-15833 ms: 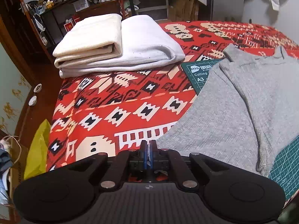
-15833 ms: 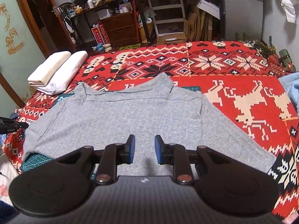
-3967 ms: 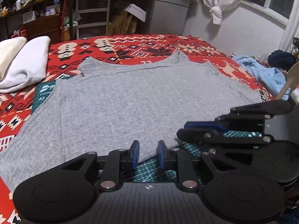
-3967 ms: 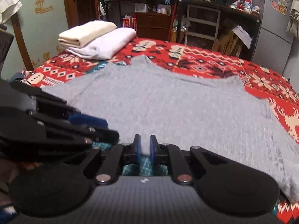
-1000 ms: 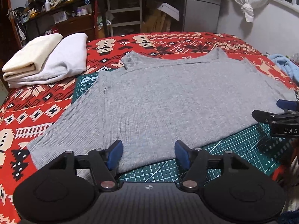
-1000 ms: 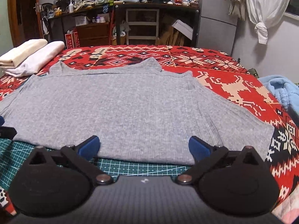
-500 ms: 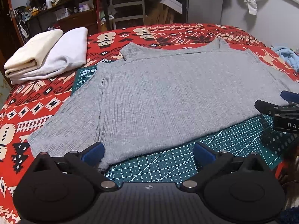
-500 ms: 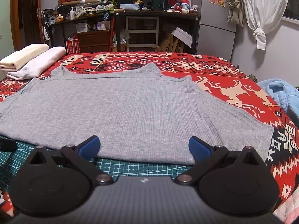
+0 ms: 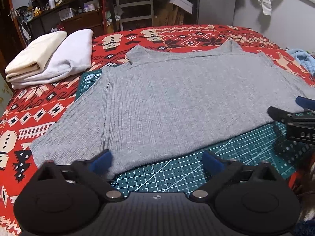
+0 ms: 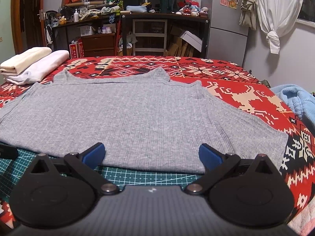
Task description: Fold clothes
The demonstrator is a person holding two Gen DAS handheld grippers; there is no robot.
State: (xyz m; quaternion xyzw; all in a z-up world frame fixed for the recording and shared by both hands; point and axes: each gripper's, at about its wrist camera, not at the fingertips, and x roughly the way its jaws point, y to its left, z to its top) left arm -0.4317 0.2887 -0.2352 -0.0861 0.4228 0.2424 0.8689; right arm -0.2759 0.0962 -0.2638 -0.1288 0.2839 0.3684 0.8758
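Fingers [image 9: 101, 160] of both grippers gape wide and empty at the grey top's [image 9: 177, 102] hem, folded towels [image 9: 51, 57] lying well apart.

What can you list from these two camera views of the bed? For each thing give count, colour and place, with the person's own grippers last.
grey top: one, grey, spread flat mid-bed
cutting mat: one, green, under the top's near edge
bedspread: one, red patterned, covering the bed
folded cloths: two, cream and white, far left corner
blue blanket: one, light blue, right edge
left gripper: one, black with blue pads, open at the hem
right gripper: one, same colours, open at the hem
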